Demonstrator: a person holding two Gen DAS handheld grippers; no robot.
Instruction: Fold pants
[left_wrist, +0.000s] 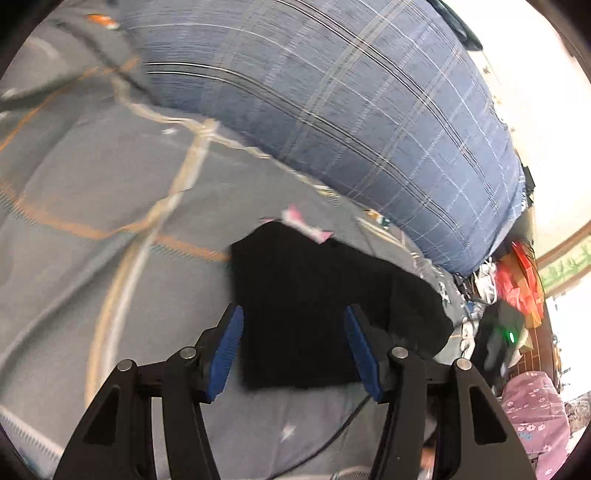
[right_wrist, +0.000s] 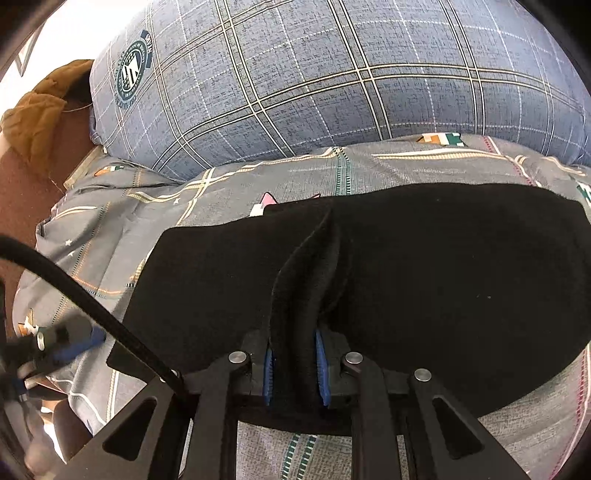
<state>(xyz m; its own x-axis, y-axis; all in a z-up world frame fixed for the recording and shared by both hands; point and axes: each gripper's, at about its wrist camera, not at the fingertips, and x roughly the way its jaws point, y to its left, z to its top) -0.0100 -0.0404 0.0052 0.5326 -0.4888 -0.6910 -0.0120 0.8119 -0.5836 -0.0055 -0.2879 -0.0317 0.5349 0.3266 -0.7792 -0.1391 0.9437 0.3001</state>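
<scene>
Only the pillow (right_wrist: 295, 81) crest shows writing, unreadable; right gripper (right_wrist: 294, 365) pinches pants (right_wrist: 424, 280).

Legible text — essentially none. The only lettered item is a round dark-teal crest badge (right_wrist: 132, 70) printed on the blue plaid pillow (right_wrist: 314, 74), seen in the right wrist view near the pillow's upper left corner. It has a shield with diagonal stripes at centre, a ring of small lettering around it and a banner with letters at top right — all too small and warped by the fisheye to read. The small pink, green and orange printed motifs on the grey bedsheet (right_wrist: 110, 221) carry no readable characters. Left wrist view is motion-blurred; nothing readable there.
</scene>
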